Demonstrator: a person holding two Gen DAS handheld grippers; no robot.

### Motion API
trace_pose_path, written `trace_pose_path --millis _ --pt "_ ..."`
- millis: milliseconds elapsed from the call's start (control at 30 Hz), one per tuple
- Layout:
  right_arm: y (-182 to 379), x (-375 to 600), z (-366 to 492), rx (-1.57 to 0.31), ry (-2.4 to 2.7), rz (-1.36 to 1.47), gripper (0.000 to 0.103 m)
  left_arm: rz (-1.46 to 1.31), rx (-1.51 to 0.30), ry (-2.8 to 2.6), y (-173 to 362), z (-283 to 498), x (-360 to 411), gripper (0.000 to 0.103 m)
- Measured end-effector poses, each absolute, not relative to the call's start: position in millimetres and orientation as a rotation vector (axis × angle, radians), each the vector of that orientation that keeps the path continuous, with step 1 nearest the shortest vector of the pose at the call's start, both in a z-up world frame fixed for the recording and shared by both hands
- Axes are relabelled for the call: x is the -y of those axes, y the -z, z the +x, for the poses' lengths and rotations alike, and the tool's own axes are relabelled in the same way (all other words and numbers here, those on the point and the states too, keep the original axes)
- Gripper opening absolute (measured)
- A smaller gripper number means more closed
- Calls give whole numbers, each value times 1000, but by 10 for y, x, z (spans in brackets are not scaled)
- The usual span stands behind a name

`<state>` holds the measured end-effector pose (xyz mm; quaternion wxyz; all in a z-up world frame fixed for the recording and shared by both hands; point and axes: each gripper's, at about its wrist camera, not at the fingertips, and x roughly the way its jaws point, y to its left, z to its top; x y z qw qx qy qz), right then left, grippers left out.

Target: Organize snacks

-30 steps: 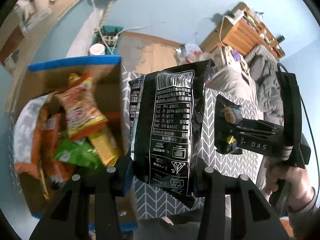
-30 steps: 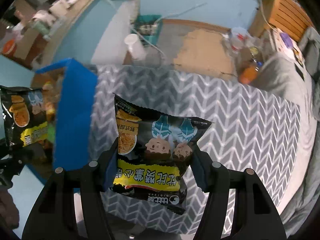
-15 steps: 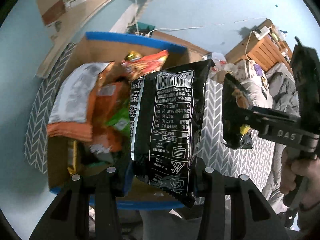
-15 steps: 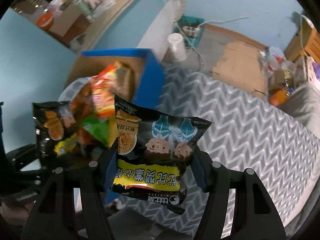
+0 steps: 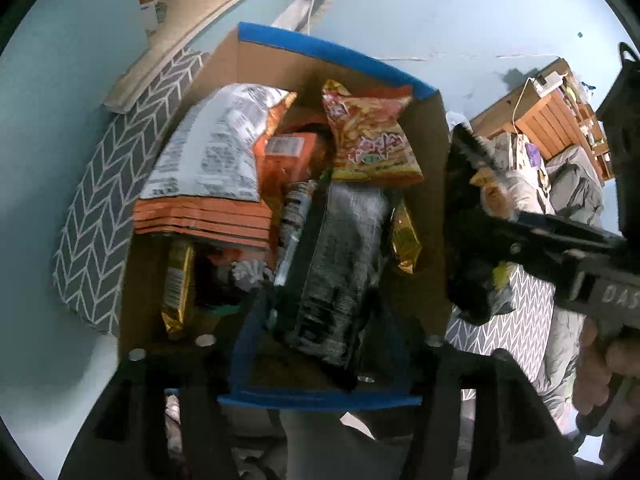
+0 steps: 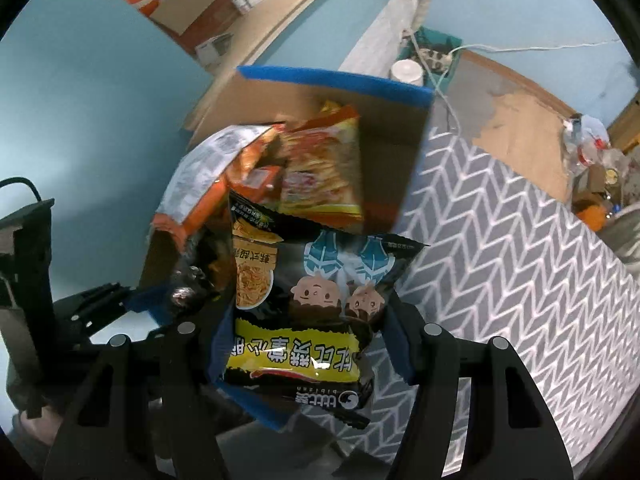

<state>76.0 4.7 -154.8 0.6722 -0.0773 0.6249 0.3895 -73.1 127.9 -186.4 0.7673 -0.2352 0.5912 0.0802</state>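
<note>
A blue-rimmed cardboard box [image 5: 332, 50] holds several snack bags, orange, red and silver. My left gripper [image 5: 324, 332] hangs right over it, pointing down. Its jaws are opening, and the black snack bag [image 5: 336, 264] between them is blurred and has slipped away from the pads, down onto the other snacks. My right gripper [image 6: 304, 344] is shut on a second black bag [image 6: 316, 300] with cartoon faces and a yellow band, held above the box's near corner [image 6: 332, 80]. In the left wrist view that right gripper [image 5: 520, 232] sits beside the box's right wall.
The box stands on a grey chevron cloth [image 6: 520, 260]. Behind it are a wooden shelf [image 6: 248, 20] with cartons, a white cup [image 6: 406, 70], a power strip [image 6: 434, 54] with cables and a cardboard sheet [image 6: 520, 132]. A wooden crate [image 5: 556, 116] and grey bedding [image 5: 576, 188] lie to the right.
My left gripper moved fully over the box, its jaws widened, and its black bag dropped from the pads into the box. My right gripper carried its bag left, up to the box.
</note>
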Motion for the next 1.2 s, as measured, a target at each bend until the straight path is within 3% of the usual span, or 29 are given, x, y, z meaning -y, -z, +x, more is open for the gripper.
trace_pose_path --millis 133,433,533,1100,1200 --pt "1586 -146 712 -1422 -883 -164 63 -512 -1259 -172 1777 -770 -1351 77" --pt "1646 -316 630 -1453 -898 -153 65 -543 -1240 -202 1675 -934 -1572 77" --pt "1608 -341 612 -1444 -903 -158 79 -544 -1229 -213 1629 -977 -1606 77" --pt "857 -116 774 -1221 -848 -246 79 -523 -1066 -264 956 -1010 -1632 77" --pt "708 -53 784 -1166 -824 -273 79 -508 -1022 -276 798 -1008 -1622 82"
